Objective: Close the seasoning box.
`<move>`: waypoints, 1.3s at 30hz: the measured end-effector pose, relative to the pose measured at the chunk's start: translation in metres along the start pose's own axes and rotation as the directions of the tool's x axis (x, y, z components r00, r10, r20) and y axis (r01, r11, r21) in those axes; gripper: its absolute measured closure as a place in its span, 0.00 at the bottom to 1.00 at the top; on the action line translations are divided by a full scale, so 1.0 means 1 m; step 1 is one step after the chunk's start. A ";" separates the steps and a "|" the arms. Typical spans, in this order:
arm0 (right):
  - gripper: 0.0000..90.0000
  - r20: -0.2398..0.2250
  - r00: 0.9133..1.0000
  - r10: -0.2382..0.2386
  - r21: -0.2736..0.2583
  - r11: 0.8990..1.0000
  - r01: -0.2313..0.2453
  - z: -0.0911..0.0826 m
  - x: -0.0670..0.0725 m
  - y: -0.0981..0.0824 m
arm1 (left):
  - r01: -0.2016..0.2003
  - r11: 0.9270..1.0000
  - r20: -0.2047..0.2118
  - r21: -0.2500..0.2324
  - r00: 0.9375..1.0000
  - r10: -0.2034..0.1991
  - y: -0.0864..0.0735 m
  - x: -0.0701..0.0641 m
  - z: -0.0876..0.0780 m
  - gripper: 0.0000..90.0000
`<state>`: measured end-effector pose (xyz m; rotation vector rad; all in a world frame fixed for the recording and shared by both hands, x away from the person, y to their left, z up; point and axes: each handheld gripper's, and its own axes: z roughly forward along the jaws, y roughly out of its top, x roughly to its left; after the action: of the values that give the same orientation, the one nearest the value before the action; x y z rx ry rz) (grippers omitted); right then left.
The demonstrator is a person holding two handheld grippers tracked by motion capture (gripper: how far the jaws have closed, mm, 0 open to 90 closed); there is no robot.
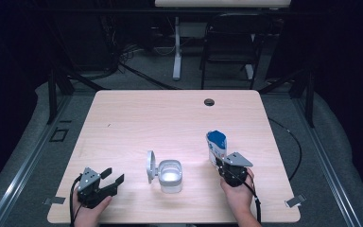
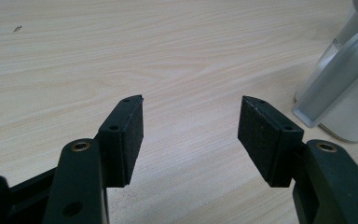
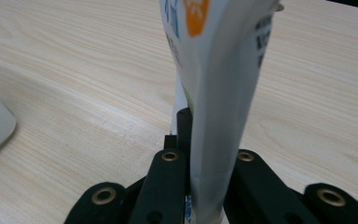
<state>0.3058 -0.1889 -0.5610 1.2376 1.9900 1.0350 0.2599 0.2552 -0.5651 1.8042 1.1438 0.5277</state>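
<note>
A white and blue pouch (image 1: 216,145) stands upright at the table's right of centre, pinched flat by my right gripper (image 1: 221,163). In the right gripper view the pouch (image 3: 219,93) rises between the two black jaws, its orange and blue print at the top. A clear lidded box (image 1: 169,175) sits at the front centre with its round lid (image 1: 150,166) swung open to the left. My left gripper (image 1: 113,178) rests at the front left, open, with nothing between its pads (image 2: 130,135). The box's edge (image 2: 340,93) shows at the right of the left gripper view.
The light wooden table (image 1: 137,118) has a round cable hole (image 1: 209,102) near its far edge. A black chair (image 1: 231,42) and a white table leg (image 1: 177,47) stand beyond it on the grey floor. Tape marks (image 1: 295,200) lie at the front corners.
</note>
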 end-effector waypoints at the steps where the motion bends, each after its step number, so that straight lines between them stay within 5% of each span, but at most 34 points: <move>1: 0.97 -0.003 1.000 0.004 -0.004 1.000 -0.004 0.001 0.001 -0.001 | -0.003 1.000 0.000 0.001 1.000 0.003 0.000 0.000 0.000 0.45; 16: 0.78 -0.023 1.000 0.003 -0.021 1.000 -0.003 -0.006 0.000 -0.004 | -0.005 1.000 -0.001 0.006 1.000 0.005 0.000 -0.001 0.001 0.45; 23: 0.71 -0.012 0.998 -0.056 -0.040 0.998 0.055 -0.016 0.001 -0.007 | -0.007 1.000 0.003 0.004 1.000 0.007 0.000 -0.003 0.002 0.45; 30: 0.64 -0.008 0.998 -0.062 -0.068 0.996 0.061 -0.024 0.003 -0.007 | -0.008 1.000 0.005 -0.002 1.000 0.008 0.003 -0.005 0.000 0.45; 39: 0.56 -0.022 0.998 -0.059 -0.084 0.995 0.057 -0.031 0.003 -0.017 | -0.003 1.000 0.043 0.010 0.999 0.003 0.008 -0.012 0.002 0.50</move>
<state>0.2729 -0.2004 -0.5586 1.1221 1.9689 1.0981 0.2593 0.2424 -0.5582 1.8179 1.1166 0.4828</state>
